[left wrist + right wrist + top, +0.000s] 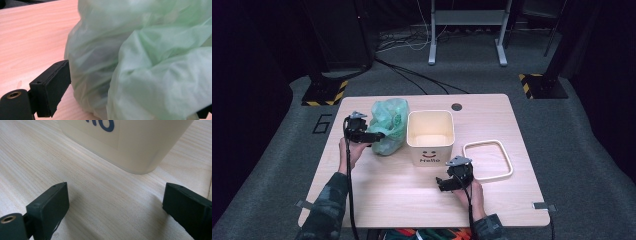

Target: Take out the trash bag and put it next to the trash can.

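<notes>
Left gripper [374, 135] fingers [51, 88] spread wide around soft, slippery green bag [140, 60]; pinch a bunched fold at twelve o'clock. Right gripper [445, 183] wide, empty.

The bag [140, 62] was thin, translucent green plastic, crinkled and faintly glossy. The tabletop [75, 177] was pale wood-grain, smooth and matt. The bin [430, 136] looked like smooth cream plastic; the claw pads [50, 210] matt black.

Bag [389, 126] touches bin [430, 136] at 9 o'clock; lid [488, 159] near at 3; desk [377, 195] bare at 6.
</notes>
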{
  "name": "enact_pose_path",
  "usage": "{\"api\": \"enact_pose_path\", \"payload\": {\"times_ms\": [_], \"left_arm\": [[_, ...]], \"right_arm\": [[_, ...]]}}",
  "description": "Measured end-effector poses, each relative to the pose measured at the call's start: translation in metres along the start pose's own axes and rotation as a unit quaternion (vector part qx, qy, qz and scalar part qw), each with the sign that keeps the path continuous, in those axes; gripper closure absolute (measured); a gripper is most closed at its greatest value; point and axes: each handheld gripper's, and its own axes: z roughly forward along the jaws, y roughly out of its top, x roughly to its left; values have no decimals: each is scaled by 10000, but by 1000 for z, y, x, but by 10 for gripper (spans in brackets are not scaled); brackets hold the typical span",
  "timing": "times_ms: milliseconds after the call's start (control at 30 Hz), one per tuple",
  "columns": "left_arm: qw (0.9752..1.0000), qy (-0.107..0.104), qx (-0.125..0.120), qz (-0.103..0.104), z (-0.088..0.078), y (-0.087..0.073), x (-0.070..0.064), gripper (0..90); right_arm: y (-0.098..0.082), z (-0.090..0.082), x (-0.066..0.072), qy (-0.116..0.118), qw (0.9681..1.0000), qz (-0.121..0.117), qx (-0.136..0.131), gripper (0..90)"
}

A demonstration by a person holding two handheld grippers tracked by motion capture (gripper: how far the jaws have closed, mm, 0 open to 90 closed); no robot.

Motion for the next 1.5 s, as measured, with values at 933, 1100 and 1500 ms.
{"api": "enact_pose_path", "payload": {"times_ms": [933,1100,1500], "left_arm": [[9998,65,-7,-161,-10,-45,8,78],[9998,8,175,-17,-23,-70,1,64],[9990,319,276,-133,-31,-140,-1,44]], "right_arm": [[0,0,0,3,10000,7,-3,61],[0,0,0,3,10000,5,-3,61],[0,0,0,6,10000,4,-3,62]]}}
